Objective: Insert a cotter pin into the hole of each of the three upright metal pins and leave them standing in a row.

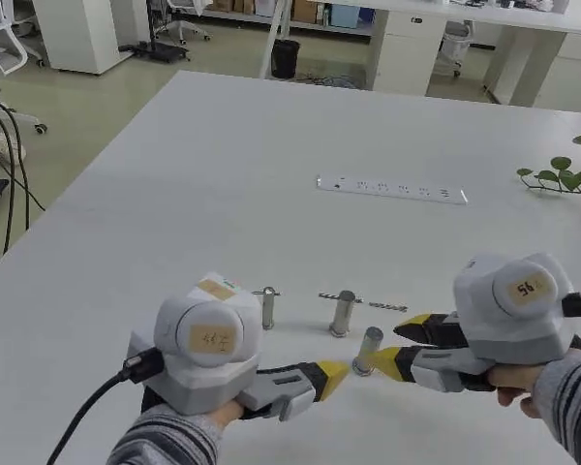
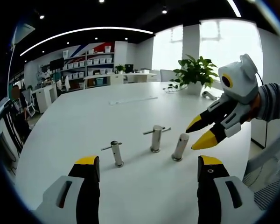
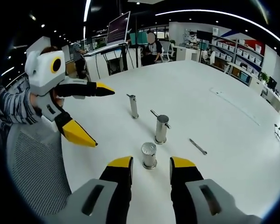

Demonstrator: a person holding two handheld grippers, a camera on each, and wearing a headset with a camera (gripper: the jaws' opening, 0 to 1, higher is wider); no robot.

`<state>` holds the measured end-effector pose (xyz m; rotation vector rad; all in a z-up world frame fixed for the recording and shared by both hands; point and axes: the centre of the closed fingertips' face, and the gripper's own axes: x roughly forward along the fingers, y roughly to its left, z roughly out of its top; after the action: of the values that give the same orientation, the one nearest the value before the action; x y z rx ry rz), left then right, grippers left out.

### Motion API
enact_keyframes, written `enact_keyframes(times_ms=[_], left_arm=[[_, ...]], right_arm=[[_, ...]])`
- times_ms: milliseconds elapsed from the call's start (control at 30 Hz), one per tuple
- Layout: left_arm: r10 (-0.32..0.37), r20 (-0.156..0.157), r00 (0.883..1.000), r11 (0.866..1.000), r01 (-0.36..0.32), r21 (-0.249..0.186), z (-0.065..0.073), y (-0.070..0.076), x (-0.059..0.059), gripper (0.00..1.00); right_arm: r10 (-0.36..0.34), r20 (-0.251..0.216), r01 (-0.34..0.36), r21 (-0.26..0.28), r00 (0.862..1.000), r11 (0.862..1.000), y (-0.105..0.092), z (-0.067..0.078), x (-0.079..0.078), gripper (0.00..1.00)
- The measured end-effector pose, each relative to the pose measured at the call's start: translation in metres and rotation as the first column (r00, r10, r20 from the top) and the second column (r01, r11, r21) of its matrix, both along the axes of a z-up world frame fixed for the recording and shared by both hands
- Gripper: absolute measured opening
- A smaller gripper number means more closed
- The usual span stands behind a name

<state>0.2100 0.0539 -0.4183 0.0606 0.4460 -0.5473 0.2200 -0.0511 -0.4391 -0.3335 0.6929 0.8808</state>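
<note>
right gripper (image 3: 151, 163) gapes empty, tips just short of the pin (image 3: 149, 155) nearest the table (image 1: 271, 174) edge; left gripper (image 2: 148, 162) gapes empty too.

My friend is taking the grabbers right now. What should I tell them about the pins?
Left gripper: open, holding nothing.
Right gripper: open, holding nothing. Both grippers' tips sit close around the nearest metal pin.
All three metal pins stand upright on the white table. The left pin and the middle pin each have a cotter pin through the top. The nearest one has none.
A loose cotter pin lies on the table just behind it.
Done: two pins. Left: pick up the loose cotter pin, push it through the nearest pin's hole, and leave all three standing in a row.
</note>
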Motion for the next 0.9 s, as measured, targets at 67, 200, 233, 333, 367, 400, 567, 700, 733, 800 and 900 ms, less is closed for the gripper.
enact_keyframes(times_ms=[67,200,233,333,367,400,567,700,733,800,900], left_arm=[[0.003,0.01,1.0,1.0,-0.003,0.0,0.001,0.001,0.001,0.85],[0.009,0.015,1.0,1.0,-0.009,0.003,0.003,0.002,0.001,0.85],[0.011,0.015,1.0,1.0,-0.011,0.002,0.003,0.003,0.001,0.85],[0.009,0.015,1.0,1.0,-0.009,-0.001,0.003,0.002,0.001,0.85],[0.008,0.017,1.0,1.0,-0.008,0.001,0.004,0.002,0.001,0.85],[0.008,0.019,1.0,1.0,-0.008,0.004,0.004,0.002,0.001,0.85],[0.008,0.016,1.0,1.0,-0.008,0.002,0.004,0.002,0.001,0.84],[0.005,0.006,1.0,1.0,-0.005,0.001,0.002,0.002,0.0,0.83],[-0.001,0.008,1.0,1.0,0.001,0.002,0.003,0.0,0.0,0.83],[-0.008,0.01,1.0,1.0,0.008,0.002,0.003,-0.002,-0.001,0.83],[-0.017,0.008,1.0,1.0,0.017,0.005,0.002,-0.003,-0.001,0.83]], right_arm=[[0.017,-0.007,-0.017,-0.006,1.0,1.0,-0.003,-0.001,0.0,0.27],[0.048,-0.012,-0.048,-0.032,0.999,0.998,-0.009,-0.001,0.003,0.28],[0.052,-0.011,-0.052,-0.039,0.999,0.998,-0.01,-0.001,0.005,0.28],[0.069,-0.009,-0.07,-0.067,0.998,0.995,-0.016,-0.001,0.011,0.28],[0.08,-0.006,-0.08,-0.08,0.997,0.994,-0.018,-0.001,0.014,0.28],[0.083,-0.005,-0.083,-0.093,0.997,0.992,-0.02,-0.001,0.017,0.28],[0.092,-0.013,-0.093,-0.131,0.996,0.987,-0.028,-0.005,0.033,0.26],[0.109,-0.024,-0.111,-0.151,0.994,0.982,-0.029,-0.007,0.042,0.23],[0.114,-0.033,-0.118,-0.165,0.993,0.979,-0.029,-0.009,0.044,0.22],[0.131,-0.034,-0.135,-0.192,0.991,0.972,-0.029,-0.011,0.048,0.22],[0.173,-0.033,-0.176,-0.228,0.984,0.958,-0.027,-0.015,0.058,0.19]])
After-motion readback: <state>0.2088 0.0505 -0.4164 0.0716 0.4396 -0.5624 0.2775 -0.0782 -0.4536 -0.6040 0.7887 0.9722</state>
